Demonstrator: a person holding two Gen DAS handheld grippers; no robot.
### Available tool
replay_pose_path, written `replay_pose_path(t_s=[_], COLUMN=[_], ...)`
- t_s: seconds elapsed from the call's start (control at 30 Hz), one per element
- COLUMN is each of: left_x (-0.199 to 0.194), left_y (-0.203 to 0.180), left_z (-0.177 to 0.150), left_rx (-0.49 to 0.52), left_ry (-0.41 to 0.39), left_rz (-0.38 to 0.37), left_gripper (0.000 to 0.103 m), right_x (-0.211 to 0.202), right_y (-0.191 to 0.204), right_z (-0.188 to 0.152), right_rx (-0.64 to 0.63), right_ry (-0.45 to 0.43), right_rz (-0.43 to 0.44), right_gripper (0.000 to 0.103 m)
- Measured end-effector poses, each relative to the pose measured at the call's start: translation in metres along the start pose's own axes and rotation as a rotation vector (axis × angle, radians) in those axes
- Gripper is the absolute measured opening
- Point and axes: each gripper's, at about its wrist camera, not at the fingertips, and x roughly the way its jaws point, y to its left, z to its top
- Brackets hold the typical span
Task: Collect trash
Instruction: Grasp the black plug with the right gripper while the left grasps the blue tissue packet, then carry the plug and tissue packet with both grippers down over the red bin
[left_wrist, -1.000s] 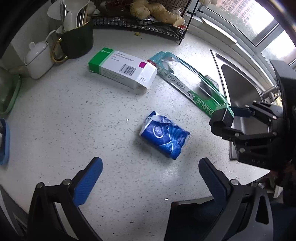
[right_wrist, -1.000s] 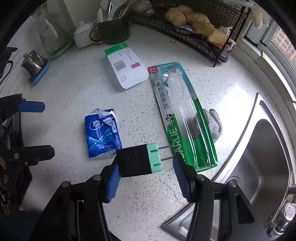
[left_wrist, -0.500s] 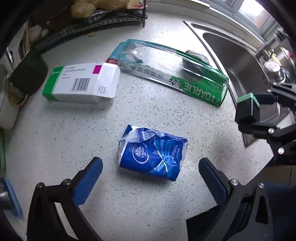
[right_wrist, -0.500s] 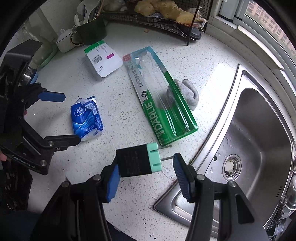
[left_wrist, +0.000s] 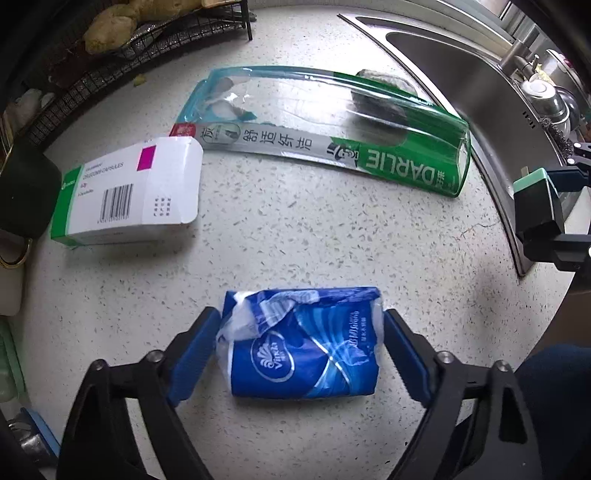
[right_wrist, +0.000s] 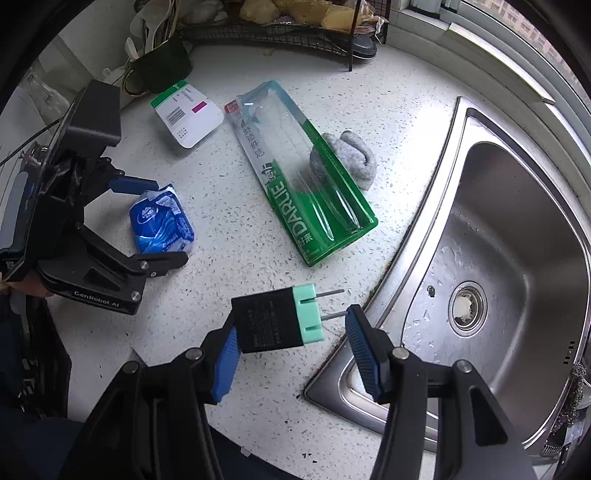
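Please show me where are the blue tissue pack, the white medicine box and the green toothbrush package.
Blue tissue pack (left_wrist: 301, 347): left wrist view, on its logo face.
White medicine box (left_wrist: 136, 192): left wrist view, on its top face.
Green toothbrush package (right_wrist: 295, 184): right wrist view, on its clear front.

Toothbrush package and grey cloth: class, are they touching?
Touching. The right wrist view shows the toothbrush package lying across the grey cloth, its edge propped on it.

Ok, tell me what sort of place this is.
Most likely a home kitchen: a speckled counter runs up to a steel sink, with a wire rack of produce and a mug holding utensils at the back.
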Motion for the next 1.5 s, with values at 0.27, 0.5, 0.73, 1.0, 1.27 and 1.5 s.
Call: replay_pose_path(t_s=[0.27,0.5,0.73,1.0,1.27,1.5], left_x=[-0.002,-0.028,-0.075,-0.125,-0.154,-0.171], left_y=[-0.011,-0.021,-0.033,-0.072,-0.13,-0.172], left_z=[0.005,-0.017,-0.034,-0.043,-0.064,-0.088], left_rx=[-0.002,-0.032,-0.046,-0.006,-0.001,-0.087], left_ry=[0.002,-0.038,-0.115,-0.196,-0.238,-0.254], left_rz=[-0.049,-0.102,-0.081,-0.023,0.002,0.047], left_gripper=[0.067,0.067,0.067,0.067,0.067,0.067], right_x=[0.001,-0.013,-0.033,-0.075,-0.11,-0.127], right_y=[0.003,0.013,0.016,0.012,-0.001,-0.009], right_z=[-0.002,-0.007,-0.016,-0.04,-0.08,-0.119], right_rx=[0.01,-0.034,-0.074,-0.091,-0.111,-0.144], right_ry=[0.004,-0.023,-0.057,-0.145,-0.212,-0.251], right_rz=[0.008,0.021,0.024,0.009,0.022,0.049], right_gripper=[0.052,0.052,0.052,0.052,0.052,0.052])
